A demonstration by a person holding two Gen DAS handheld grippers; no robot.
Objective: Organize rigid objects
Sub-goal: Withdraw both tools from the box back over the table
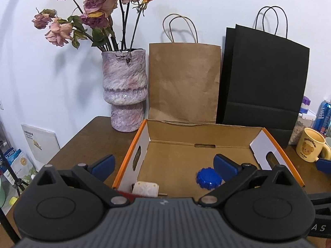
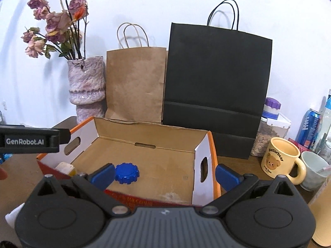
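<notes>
An open cardboard box (image 1: pixel 198 132) with orange edges sits on the brown table; the right wrist view shows the same box (image 2: pixel 149 132). Inside lie a blue ridged lid (image 1: pixel 209 178) (image 2: pixel 126 173) and a cream block (image 1: pixel 145 189) (image 2: pixel 64 167) near the front left corner. My left gripper (image 1: pixel 164 165) hangs open over the box's front left part, nothing between its fingers. My right gripper (image 2: pixel 165 174) is open too, straddling the box's right wall, its left pad (image 2: pixel 103 175) close beside the lid. A yellow bear mug (image 2: pixel 279 157) (image 1: pixel 310 144) stands right of the box.
A pink vase of dried roses (image 1: pixel 125 88), a brown paper bag (image 1: pixel 184 82) and a black paper bag (image 1: pixel 262 78) stand against the wall behind the box. Right of the mug are a pale cup (image 2: pixel 314 171), a blue can (image 2: pixel 308 130) and a jar (image 2: pixel 266 132).
</notes>
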